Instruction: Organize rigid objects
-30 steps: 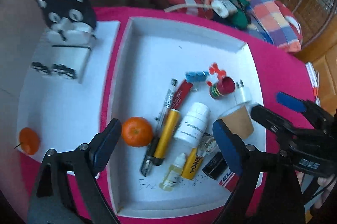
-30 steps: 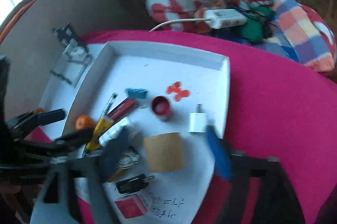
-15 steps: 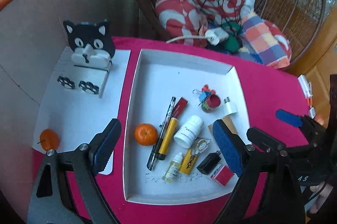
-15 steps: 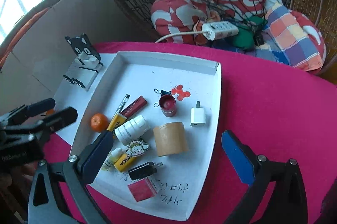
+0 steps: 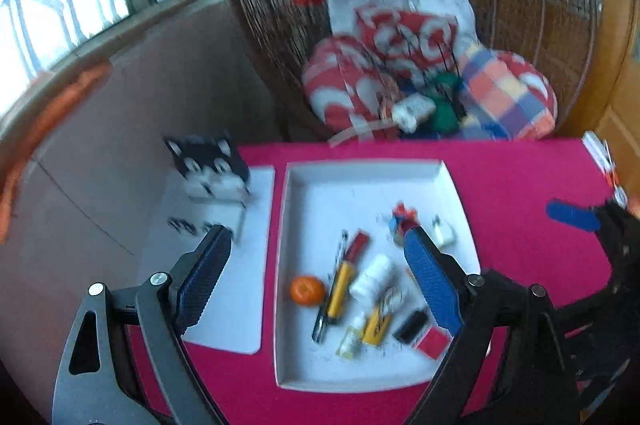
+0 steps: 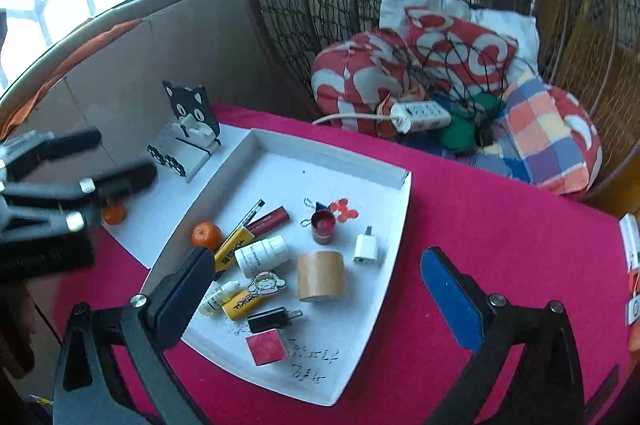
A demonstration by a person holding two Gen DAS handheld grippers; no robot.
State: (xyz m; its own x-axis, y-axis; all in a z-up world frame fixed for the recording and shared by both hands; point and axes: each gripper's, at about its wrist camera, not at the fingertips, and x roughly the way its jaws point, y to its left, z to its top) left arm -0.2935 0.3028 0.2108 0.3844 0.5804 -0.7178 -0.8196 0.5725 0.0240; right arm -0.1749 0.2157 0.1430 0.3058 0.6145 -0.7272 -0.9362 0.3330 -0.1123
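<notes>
A white tray (image 6: pixel 400 181) on the pink tablecloth holds a tangerine (image 6: pixel 206 235), a white pill bottle (image 6: pixel 262 255), a brown tape roll (image 6: pixel 320 275), a white charger (image 6: pixel 366 249), a black plug (image 6: pixel 274 319), a red cube (image 6: pixel 267 347), pens and small bottles. The left wrist view shows the same tray (image 5: pixel 360 165) and tangerine (image 5: pixel 307 290), blurred. My left gripper (image 5: pixel 316 245) hangs open above the tray's near left side, holding nothing. My right gripper (image 6: pixel 316 261) is open too, high over the tray's near edge, and empty.
A white sheet (image 6: pixel 168 209) left of the tray carries a black-and-white cat phone stand (image 6: pixel 192 113) and a second tangerine (image 6: pixel 114 213). Behind the table stands a wicker chair with cushions and a power strip (image 6: pixel 420 115). A cardboard wall (image 6: pixel 120 73) borders the left.
Both grippers have risen and drawn back from the tray, so more of the room shows. Both jaws stayed wide. The things in the tray have not moved.
</notes>
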